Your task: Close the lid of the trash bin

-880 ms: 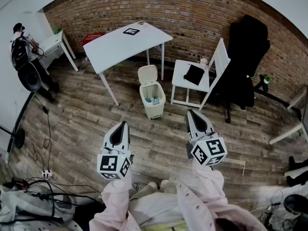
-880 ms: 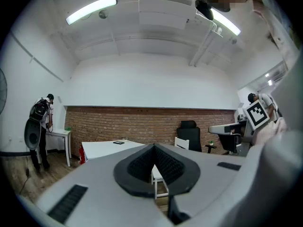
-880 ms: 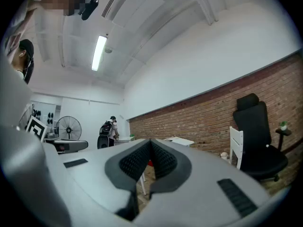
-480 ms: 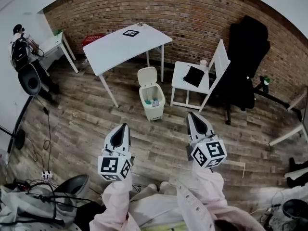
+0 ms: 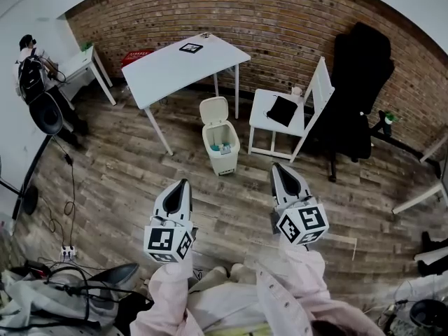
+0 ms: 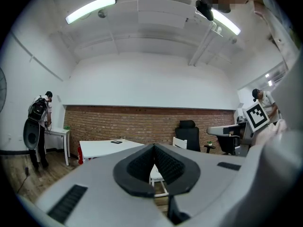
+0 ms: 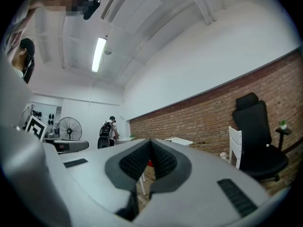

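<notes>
A cream trash bin (image 5: 225,157) stands on the wood floor between the white table and the white chair. Its lid (image 5: 214,108) is tipped up and back, and some items show inside. My left gripper (image 5: 183,183) is held level well short of the bin, nearer me and to its left, shut on nothing. My right gripper (image 5: 275,166) is to the bin's right, also nearer me, shut and empty. The left gripper (image 6: 153,146) and the right gripper (image 7: 150,141) each show pads met at the tip in their own views. Neither gripper view shows the bin.
A white table (image 5: 183,65) stands behind the bin, a white chair (image 5: 283,114) with a black item to its right, and a black office chair (image 5: 358,89) beyond. A person (image 5: 31,65) stands at a small desk far left. Cables (image 5: 66,250) lie lower left.
Both grippers and the bin keep their places. A dark rounded thing has come into view at the bottom left of the head view.
</notes>
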A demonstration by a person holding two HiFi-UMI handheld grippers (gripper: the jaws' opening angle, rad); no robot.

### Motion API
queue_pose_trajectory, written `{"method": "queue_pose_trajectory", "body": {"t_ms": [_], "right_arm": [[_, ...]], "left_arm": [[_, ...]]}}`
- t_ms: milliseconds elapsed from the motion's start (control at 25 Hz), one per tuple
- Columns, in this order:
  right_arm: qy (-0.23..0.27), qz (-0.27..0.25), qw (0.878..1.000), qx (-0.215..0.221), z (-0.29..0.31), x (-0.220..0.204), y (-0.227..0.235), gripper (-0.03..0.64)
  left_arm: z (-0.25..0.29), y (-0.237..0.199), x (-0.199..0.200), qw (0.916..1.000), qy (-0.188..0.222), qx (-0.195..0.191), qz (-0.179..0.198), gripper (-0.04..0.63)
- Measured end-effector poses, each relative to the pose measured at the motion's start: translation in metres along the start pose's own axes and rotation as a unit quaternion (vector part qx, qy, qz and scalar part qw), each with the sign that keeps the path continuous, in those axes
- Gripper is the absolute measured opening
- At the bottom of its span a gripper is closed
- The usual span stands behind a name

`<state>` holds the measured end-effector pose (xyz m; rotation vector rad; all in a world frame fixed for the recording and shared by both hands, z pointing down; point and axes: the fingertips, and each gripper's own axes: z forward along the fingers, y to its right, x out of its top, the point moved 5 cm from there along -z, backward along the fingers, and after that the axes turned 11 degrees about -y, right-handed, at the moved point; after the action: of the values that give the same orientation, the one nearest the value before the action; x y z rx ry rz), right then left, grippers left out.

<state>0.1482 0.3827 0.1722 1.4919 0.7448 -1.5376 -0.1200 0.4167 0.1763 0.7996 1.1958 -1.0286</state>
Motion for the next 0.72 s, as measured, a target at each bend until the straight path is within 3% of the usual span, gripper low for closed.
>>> {"method": "queue_pose_trajectory", "body": {"t_ms": [480,720], "right_arm": [[0.002,0.007,1.0,0.003,-0.025,-0.01,0.016,0.003],[-0.003,0.011,1.0,0.0,-0.026,-0.018,0.021,0.003]], "left_arm": [[0.0,0.031,-0.006,1.0,-0.003,-0.005,-0.001,0.084],[0.006,0.032,-0.011,0.9999,-0.005,-0.005,-0.01,0.173]]}}
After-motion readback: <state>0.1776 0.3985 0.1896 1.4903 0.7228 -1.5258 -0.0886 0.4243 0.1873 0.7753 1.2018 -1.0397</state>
